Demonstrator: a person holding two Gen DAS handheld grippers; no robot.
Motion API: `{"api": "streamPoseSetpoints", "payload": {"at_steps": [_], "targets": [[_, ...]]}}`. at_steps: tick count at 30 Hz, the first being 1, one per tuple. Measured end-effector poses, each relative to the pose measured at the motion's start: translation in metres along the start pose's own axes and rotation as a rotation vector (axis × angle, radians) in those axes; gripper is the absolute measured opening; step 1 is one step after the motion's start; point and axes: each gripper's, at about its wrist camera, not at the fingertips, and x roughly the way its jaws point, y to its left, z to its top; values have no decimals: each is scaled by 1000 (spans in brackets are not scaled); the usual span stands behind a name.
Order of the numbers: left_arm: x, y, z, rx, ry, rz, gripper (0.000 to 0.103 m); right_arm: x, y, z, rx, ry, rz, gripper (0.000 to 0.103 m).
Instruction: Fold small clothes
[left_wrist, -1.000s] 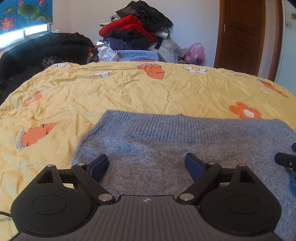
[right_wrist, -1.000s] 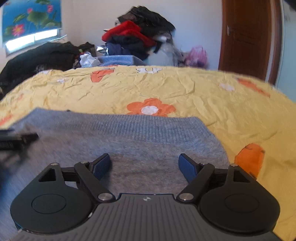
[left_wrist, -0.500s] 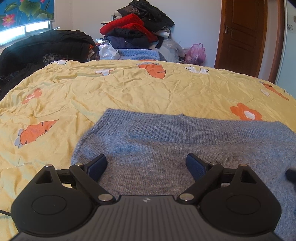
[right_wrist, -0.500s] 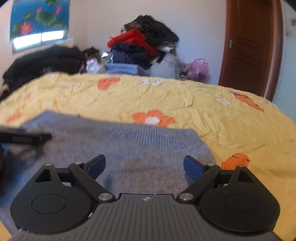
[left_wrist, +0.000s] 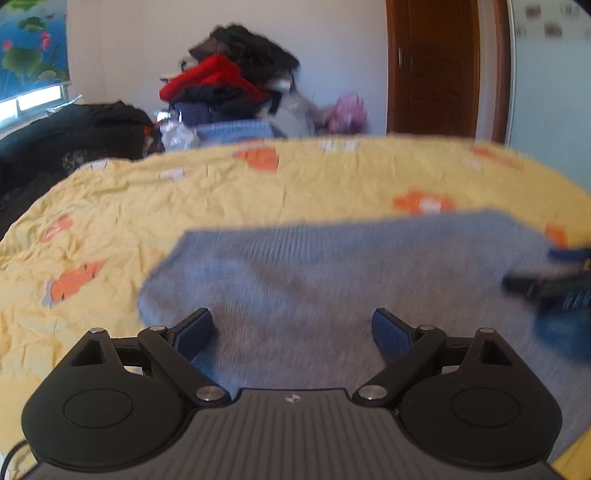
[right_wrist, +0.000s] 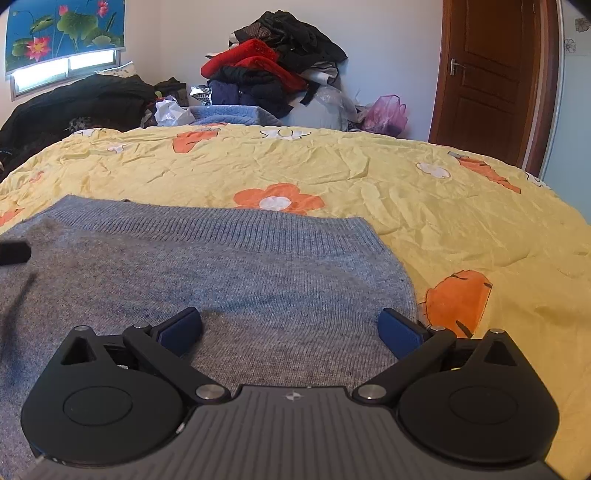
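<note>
A grey-blue knit garment lies flat on the yellow flowered bedspread, its ribbed edge on the far side. My left gripper is open and empty, low over the garment's left part. My right gripper is open and empty over the garment near its right edge. The right gripper shows blurred at the right edge of the left wrist view. A dark part of the left gripper shows at the left edge of the right wrist view.
A pile of red and dark clothes stands against the far wall beyond the bed. Black clothing lies at the far left. A brown door is at the right. The bedspread stretches far and right.
The left wrist view has turned blurred and shifted, so the left gripper moves; the right gripper has come into its right edge. Both grippers stay open over the garment.
</note>
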Motion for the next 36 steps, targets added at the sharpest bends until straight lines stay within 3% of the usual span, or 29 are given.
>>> {"api": "streamPoseSetpoints", "payload": {"at_steps": [2,4,7,9,11,13,15,18,23,26,27,28,29,31,36], "targets": [[7,22,-9,-70,11,-84,95,-1,-1,1,-9,4,13,103],[7,26,-6,-37,30,-104,95,-2,-6,0,-18,12,30,102],[-4,21,-5,17,38,-57,95,-6,-15,1,-7,19,8,101],[-24,19,-8,63,8,-8,94,-16,-14,0,-18,24,-59,100],[-46,23,-18,63,-33,-15,94,-35,-14,-3,1,17,-87,97],[-61,30,-27,32,-27,-22,94,-60,-13,-6,41,-30,-25,97],[-66,39,-32,2,-19,29,94,-77,-6,-7,58,-60,46,99],[-68,64,-34,-94,-17,105,94,-80,9,-7,41,-25,109,98],[-52,111,-43,-306,125,49,94,-77,15,-9,53,-14,149,97],[-56,120,-49,-360,129,-17,68,-77,12,-13,60,-5,149,97],[-57,120,-48,-373,131,-51,51,-76,10,-14,65,2,147,97],[-56,122,-47,-391,137,-89,27,-74,8,-17,71,14,142,97],[-54,123,-47,-401,151,-125,18,-71,6,-19,79,31,138,97],[-53,122,-44,-403,160,-132,8,-64,3,-26,90,65,127,98],[-89,133,-34,-421,79,-124,4,-60,6,-36,40,93,100,101]]}}
